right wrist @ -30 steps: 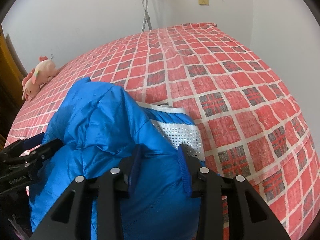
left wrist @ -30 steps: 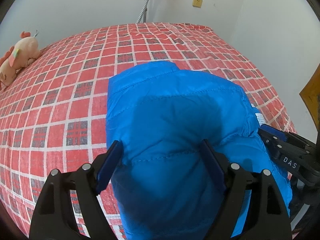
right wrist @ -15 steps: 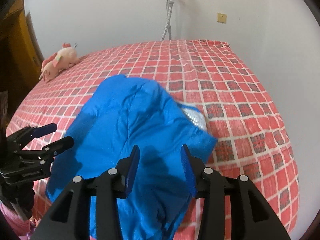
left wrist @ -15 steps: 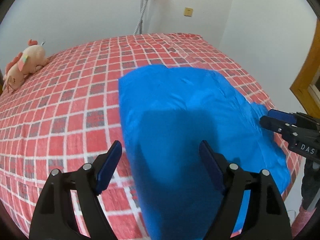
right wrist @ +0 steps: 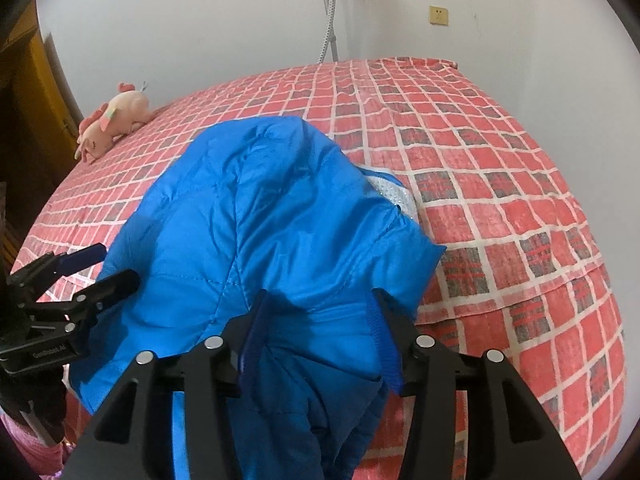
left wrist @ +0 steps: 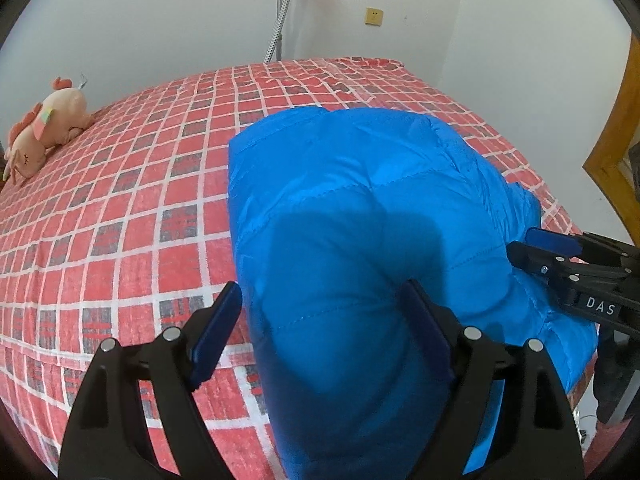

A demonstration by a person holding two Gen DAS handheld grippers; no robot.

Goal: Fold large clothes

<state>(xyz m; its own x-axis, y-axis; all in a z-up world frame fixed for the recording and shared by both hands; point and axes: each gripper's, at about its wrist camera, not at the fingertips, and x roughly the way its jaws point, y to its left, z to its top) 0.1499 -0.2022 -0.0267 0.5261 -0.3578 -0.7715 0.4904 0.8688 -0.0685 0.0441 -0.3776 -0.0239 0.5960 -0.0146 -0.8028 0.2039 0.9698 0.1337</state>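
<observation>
Your right gripper (right wrist: pixel 318 334) is opening now and letting go of the puffy blue quilted jacket (right wrist: pixel 256 240), so this fold is laid down. Your left gripper (left wrist: pixel 320 332) stays spread wide. The jacket lies folded on the red checked bed (left wrist: pixel 120 208), under both tools

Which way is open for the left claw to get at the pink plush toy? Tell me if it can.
Probably yes. The left claw is open over the blue jacket, gripping nothing. Only bare checked bedspread lies between it and the plush toy, which sits at the far edge, so it is a long reach across.
</observation>
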